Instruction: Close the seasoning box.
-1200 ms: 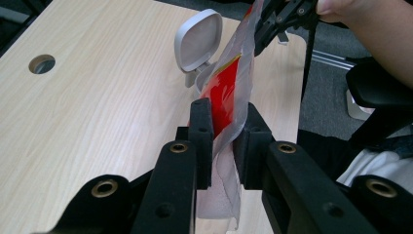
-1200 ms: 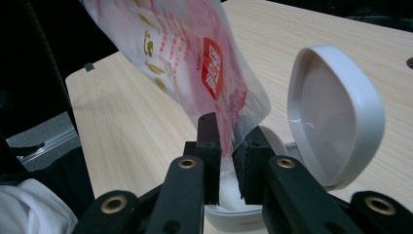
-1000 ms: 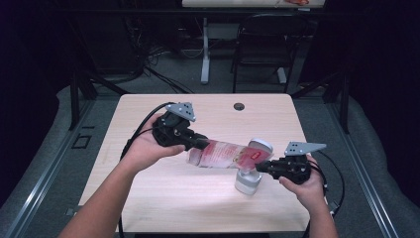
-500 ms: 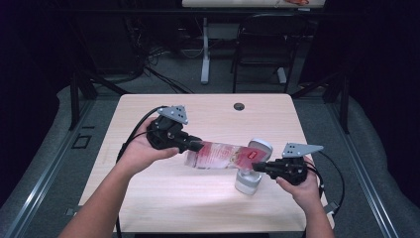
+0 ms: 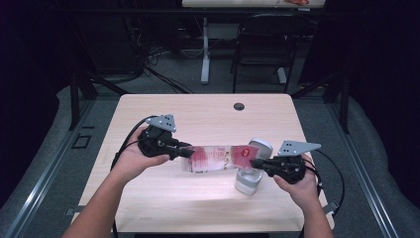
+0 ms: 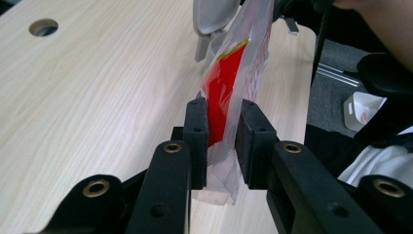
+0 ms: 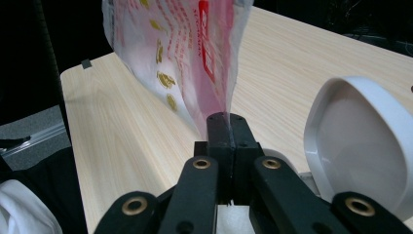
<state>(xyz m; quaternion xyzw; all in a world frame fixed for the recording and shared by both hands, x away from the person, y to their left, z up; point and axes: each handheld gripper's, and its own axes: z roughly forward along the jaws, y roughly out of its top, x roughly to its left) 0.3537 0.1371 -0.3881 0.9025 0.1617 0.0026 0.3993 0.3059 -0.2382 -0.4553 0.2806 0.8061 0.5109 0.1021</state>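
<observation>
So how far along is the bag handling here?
Done: the right gripper has pinched one end of the plastic bag shut. In hand: the left gripper straddles the other end, jaws just opening, pads apparently off the film. Left: whatever involves the white holder, still untouched.

Left gripper (image 6: 221,141) rises from bottom centre; its jaws have just been opening, w/ a clear plastic bag (image 6: 229,87), red patch on it, standing between them. Grey stand (image 6: 210,19) at top centre behind bag. Wooden table (image 6: 97,97) fills left side; round hole (image 6: 43,27) upper left.
</observation>
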